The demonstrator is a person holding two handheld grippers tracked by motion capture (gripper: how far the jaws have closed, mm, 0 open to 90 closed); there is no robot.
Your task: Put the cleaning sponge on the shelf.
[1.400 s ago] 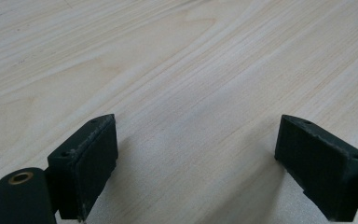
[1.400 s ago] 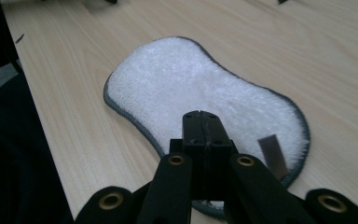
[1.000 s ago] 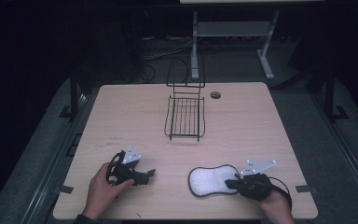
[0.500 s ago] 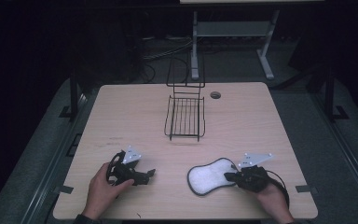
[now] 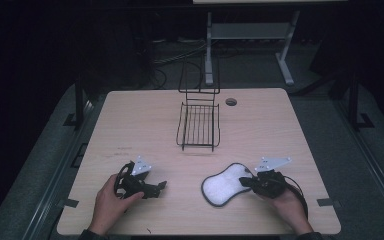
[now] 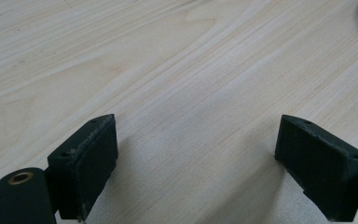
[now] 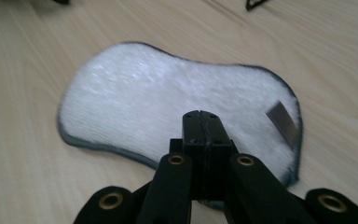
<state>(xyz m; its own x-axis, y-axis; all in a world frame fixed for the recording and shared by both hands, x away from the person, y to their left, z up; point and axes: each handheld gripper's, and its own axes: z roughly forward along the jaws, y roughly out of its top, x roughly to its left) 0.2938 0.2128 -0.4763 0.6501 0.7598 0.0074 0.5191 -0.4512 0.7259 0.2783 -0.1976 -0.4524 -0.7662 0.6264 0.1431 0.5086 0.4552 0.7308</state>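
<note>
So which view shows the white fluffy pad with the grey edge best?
The right gripper view: the white fluffy pad is close, with pile, grey edging and tag plain. The high view shows it small; the left gripper view catches perhaps a dark sliver at the top right corner.

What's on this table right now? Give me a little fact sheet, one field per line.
Surface: wooden table
Soft item: white fluffy pad with dark edging, lying flat
Right gripper: jaws together over the pad's near edge; whether they pinch it is unclear
Left gripper: jaws wide apart over bare wood
Far item: black wire rack, empty
</note>
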